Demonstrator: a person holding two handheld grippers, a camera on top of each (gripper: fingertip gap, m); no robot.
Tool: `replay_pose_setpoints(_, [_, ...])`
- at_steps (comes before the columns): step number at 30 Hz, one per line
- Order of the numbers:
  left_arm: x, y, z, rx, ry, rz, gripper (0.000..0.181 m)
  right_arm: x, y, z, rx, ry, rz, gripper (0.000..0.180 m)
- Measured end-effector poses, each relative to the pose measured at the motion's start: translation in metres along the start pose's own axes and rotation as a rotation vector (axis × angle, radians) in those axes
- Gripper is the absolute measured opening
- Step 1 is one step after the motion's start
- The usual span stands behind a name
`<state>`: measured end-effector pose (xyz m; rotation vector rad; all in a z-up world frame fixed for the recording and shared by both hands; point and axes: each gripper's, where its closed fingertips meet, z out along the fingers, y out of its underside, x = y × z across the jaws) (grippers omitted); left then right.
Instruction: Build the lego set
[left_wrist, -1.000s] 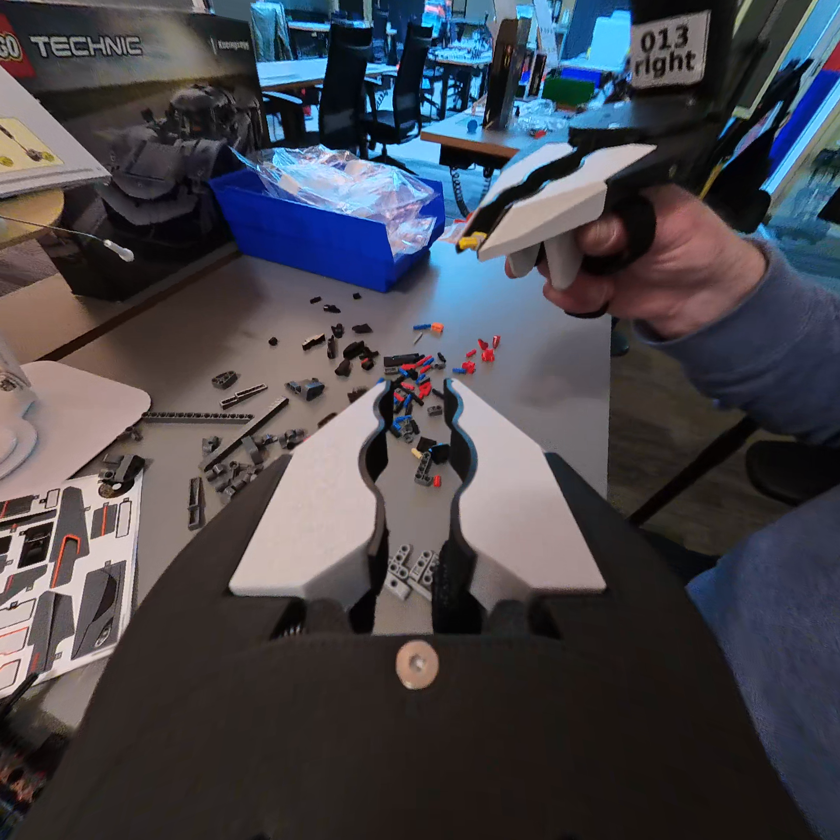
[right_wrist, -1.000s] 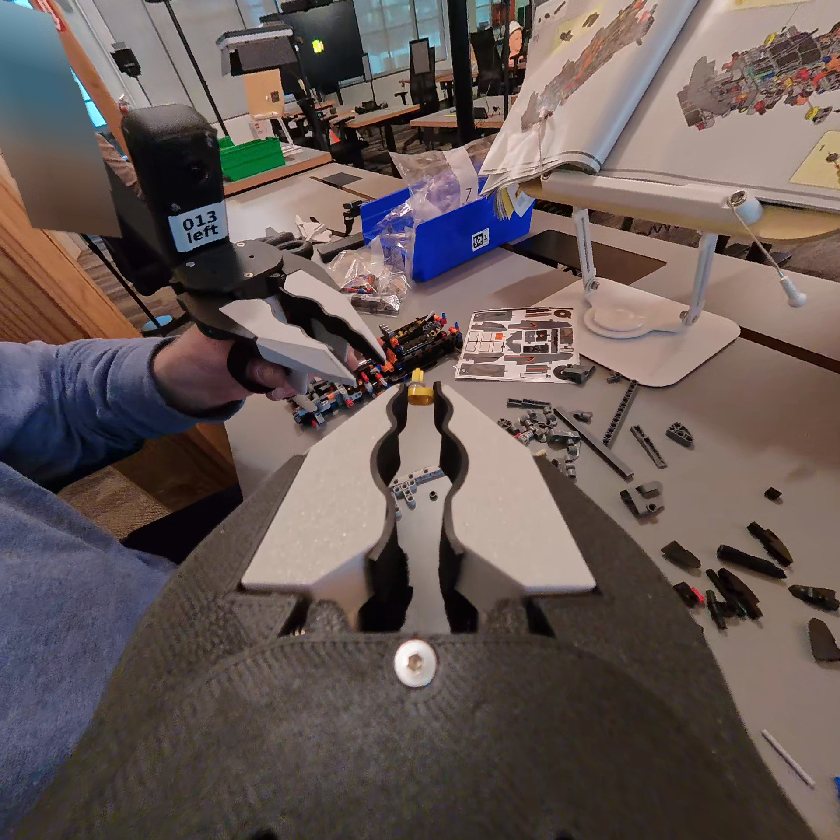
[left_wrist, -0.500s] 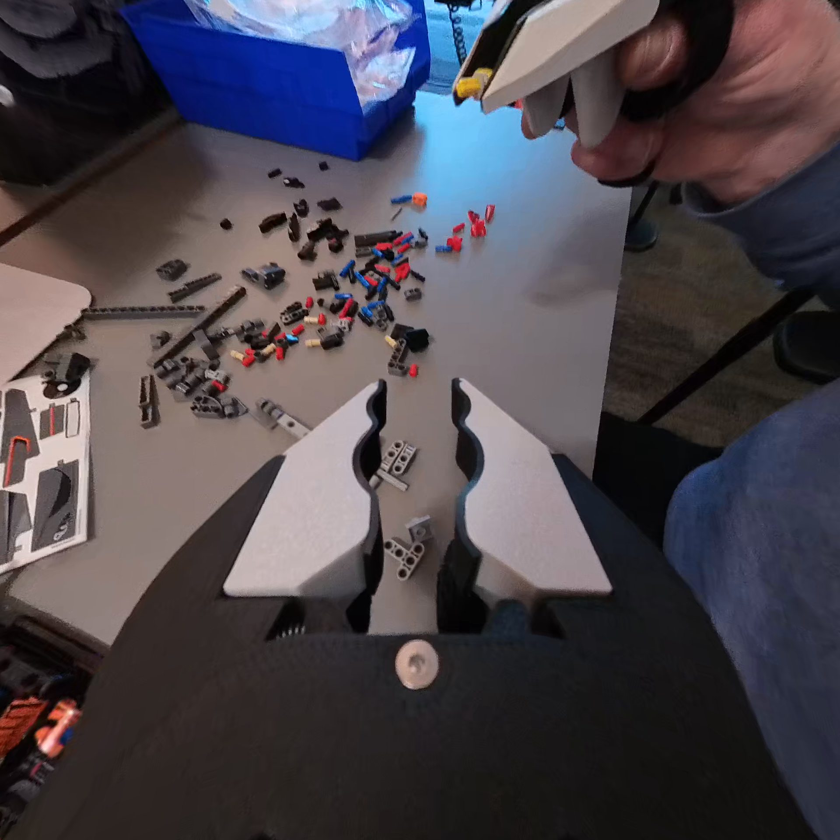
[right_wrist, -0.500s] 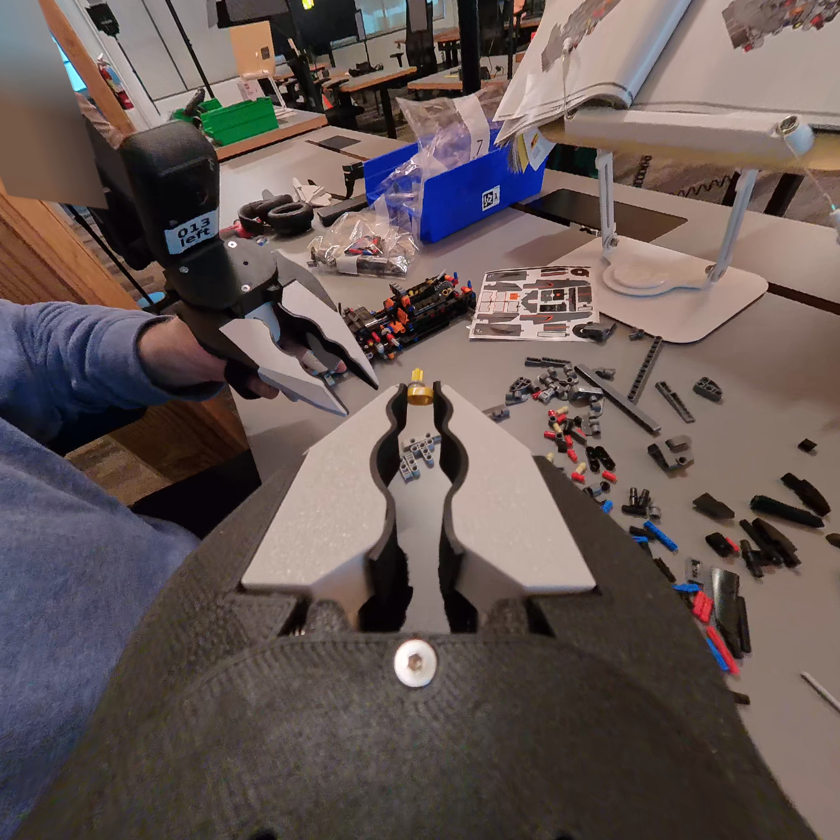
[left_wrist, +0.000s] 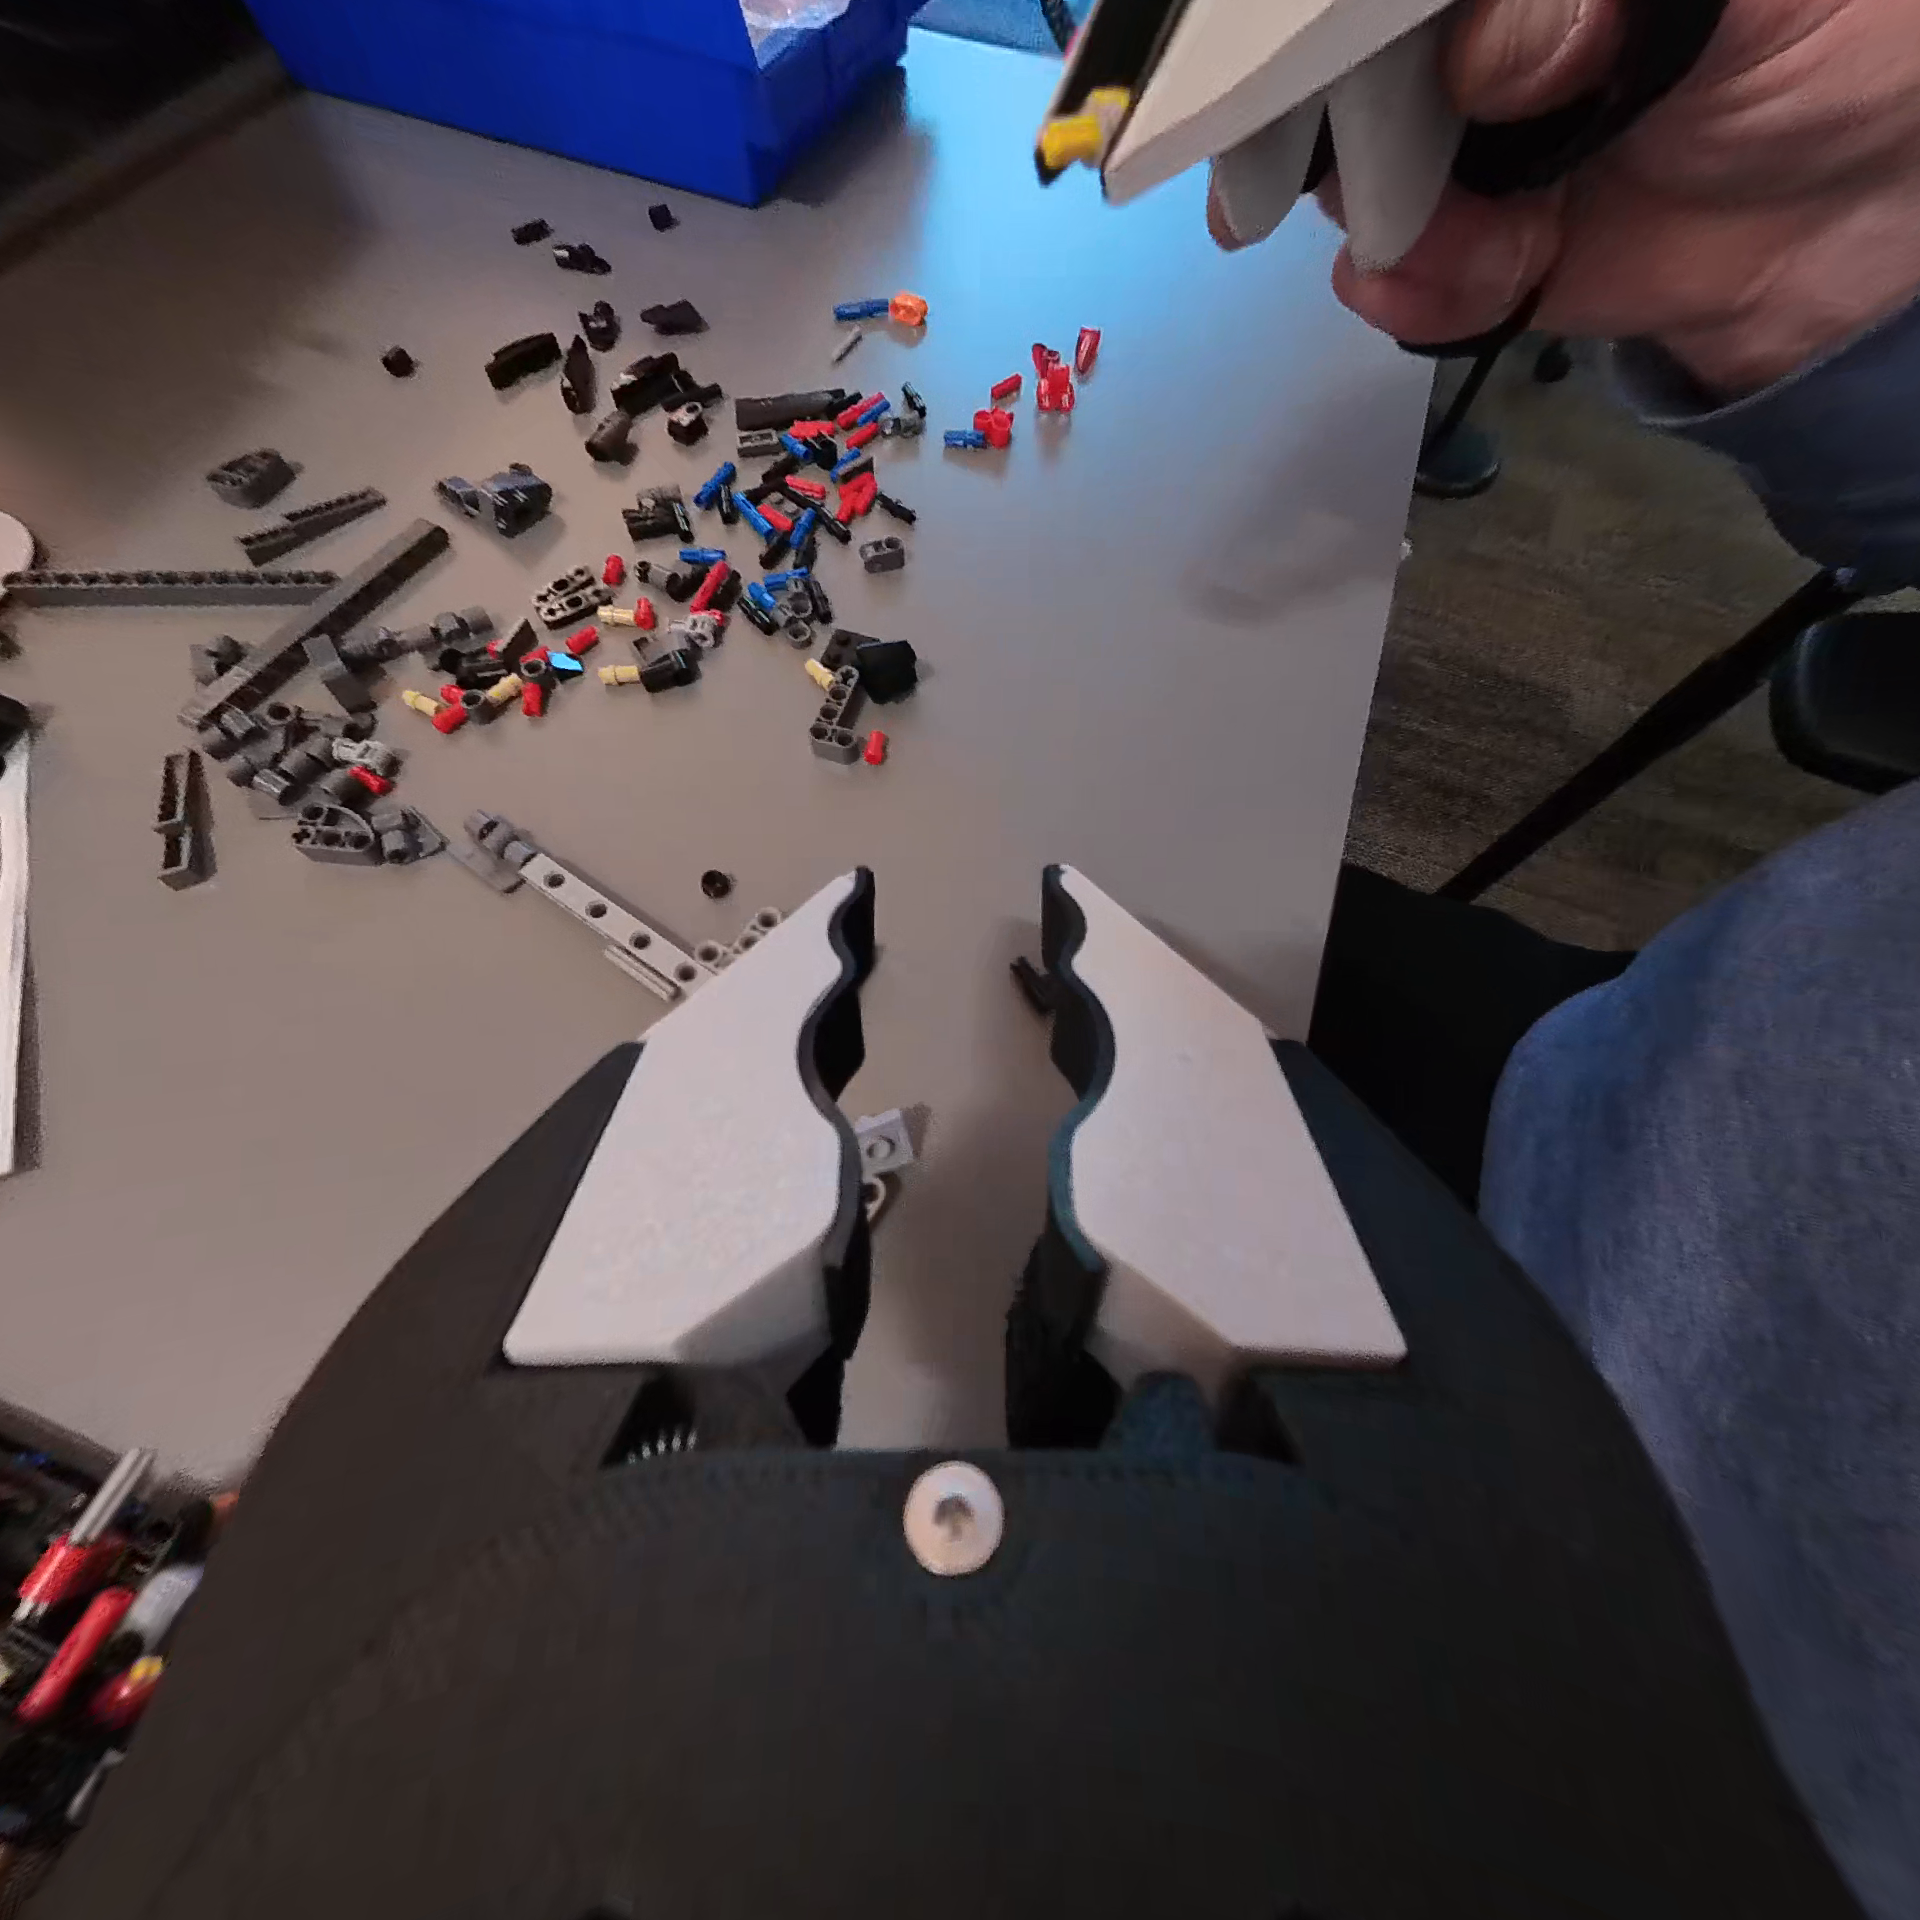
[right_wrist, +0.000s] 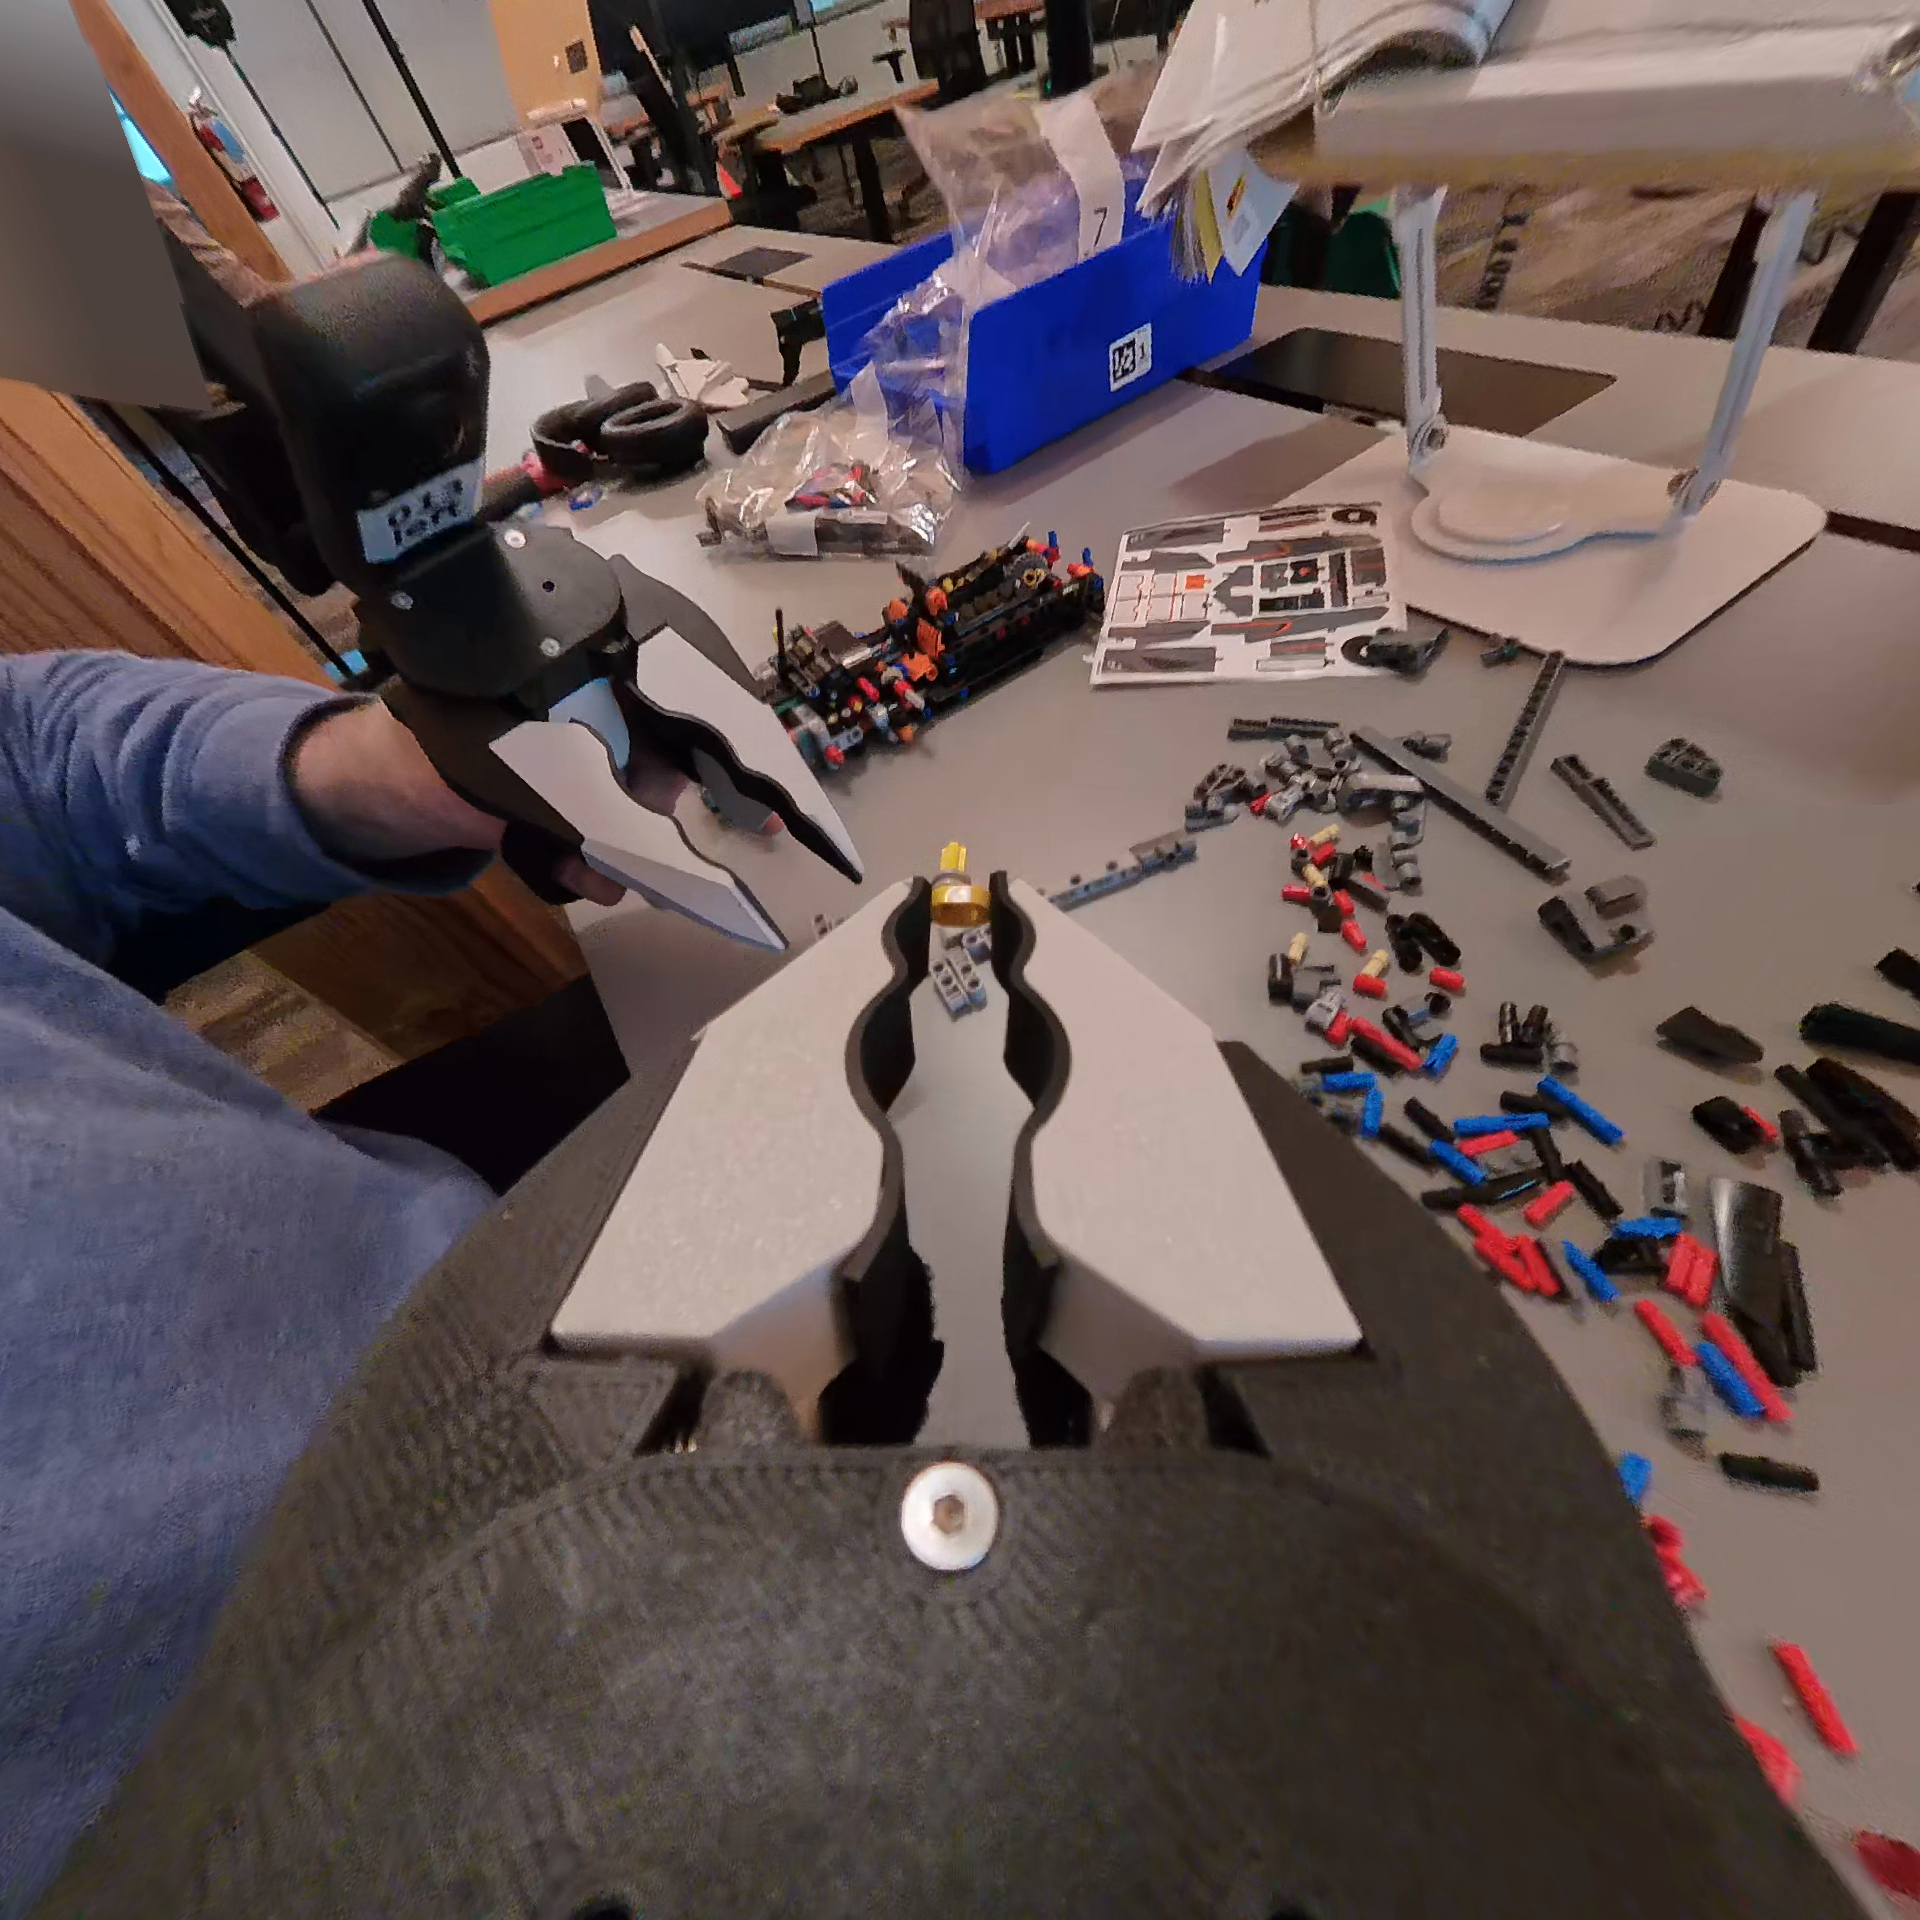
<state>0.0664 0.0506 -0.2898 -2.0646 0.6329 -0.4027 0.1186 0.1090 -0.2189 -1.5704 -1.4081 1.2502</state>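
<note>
While the right tongs (right_wrist: 954, 891) pinch a yellow pin (right_wrist: 956, 889) at their tips, the left tongs (left_wrist: 956, 883) hang open, empty, above small grey pieces (left_wrist: 883, 1148) on the counter (left_wrist: 1143, 644).

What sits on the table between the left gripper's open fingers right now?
In the left wrist view, the left gripper frames mostly bare grey table. Only a small light grey piece lies by the left finger, and a small black pin by the right.

Loose lego pieces (left_wrist: 727, 582): black, grey, red, blue, scattered on counter. Part-built chassis (right_wrist: 935, 644): black, lying flat. Yellow piece (right_wrist: 958, 891): pinched at gripper tips.
</note>
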Motion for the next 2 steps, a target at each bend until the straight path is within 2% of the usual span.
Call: replay_pose_setpoints(2, [0.0042, 0.0053, 0.0013, -0.014, 0.002, 0.002, 0.031, -0.0044, 0.014, 0.003, -0.024, -0.009, 0.006, 0.008])
